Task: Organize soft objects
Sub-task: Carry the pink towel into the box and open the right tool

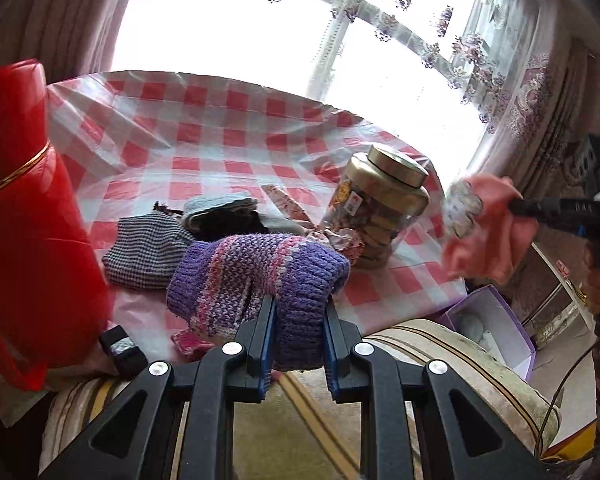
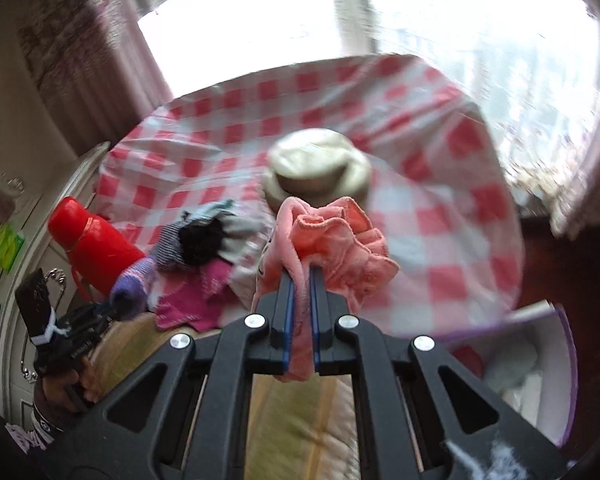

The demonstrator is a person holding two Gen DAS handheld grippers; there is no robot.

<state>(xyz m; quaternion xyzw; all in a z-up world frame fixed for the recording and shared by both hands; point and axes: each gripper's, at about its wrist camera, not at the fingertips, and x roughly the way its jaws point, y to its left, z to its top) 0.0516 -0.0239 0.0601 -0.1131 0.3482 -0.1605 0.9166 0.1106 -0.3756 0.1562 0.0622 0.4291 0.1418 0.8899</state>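
Observation:
My left gripper (image 1: 298, 304) is shut on a purple and pink knitted piece (image 1: 256, 276), lifted just over the near edge of the checked table (image 1: 228, 120). Behind it lie a houndstooth cloth (image 1: 148, 252) and a pile of grey and dark socks (image 1: 224, 216). My right gripper (image 2: 300, 276) is shut on a pink cloth (image 2: 336, 240), held above the table; the same cloth (image 1: 484, 228) shows at the right of the left wrist view. A magenta cloth (image 2: 192, 300) lies at the table's near edge.
A red thermos (image 1: 24, 220) stands at the left, a gold-lidded jar (image 1: 384, 204) at the table's right. An open purple box (image 1: 492, 328) with pale items sits low on the right. A striped cushion (image 1: 460, 364) lies below the table.

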